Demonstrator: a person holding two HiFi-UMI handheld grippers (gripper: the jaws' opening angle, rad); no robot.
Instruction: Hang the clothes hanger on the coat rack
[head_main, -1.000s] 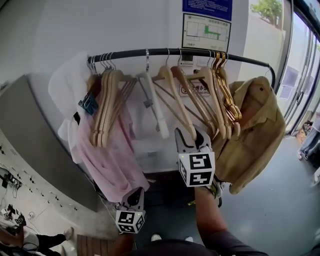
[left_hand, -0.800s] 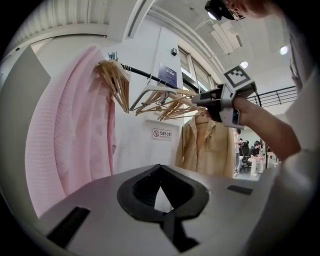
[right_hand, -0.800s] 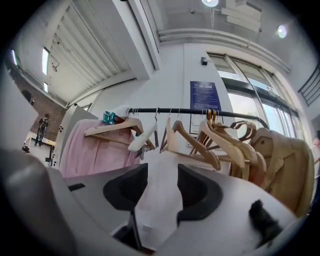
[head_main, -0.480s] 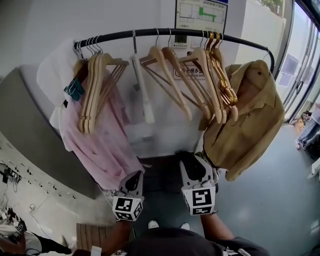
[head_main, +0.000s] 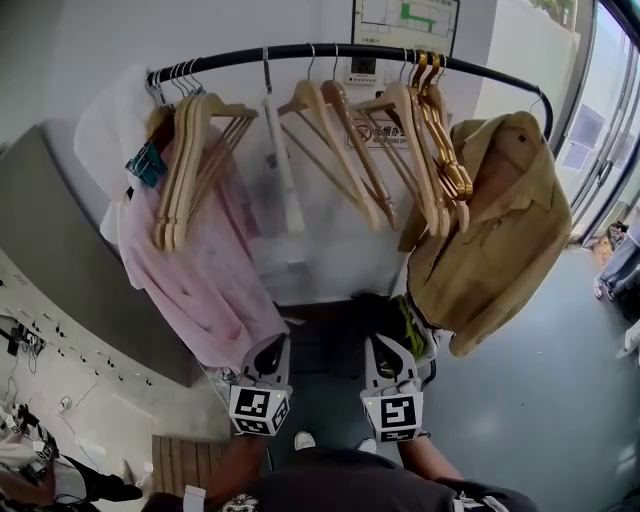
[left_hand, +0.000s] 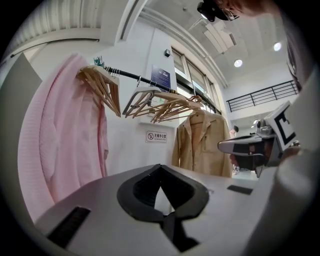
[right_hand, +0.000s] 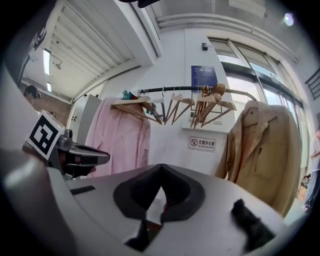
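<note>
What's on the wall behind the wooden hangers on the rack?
A small sign with a red symbol, partly crossed by the hangers in the head view. The tan jacket covers the wall farther right.

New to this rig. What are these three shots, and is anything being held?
There is no robot arm here. A person holds a two-jaw gripper in each hand, and the cubes with square markers are part of the grippers. The head view looks down from the person's head. It shows the left gripper and the right gripper held low in front of a coat rack. On the rail hang wooden hangers, a white hanger, a pink shirt and a tan jacket. The other two views ride on the grippers and look along their jaws toward the rack. Both pairs of jaws are together with nothing between them, so no hanger is held.
</note>
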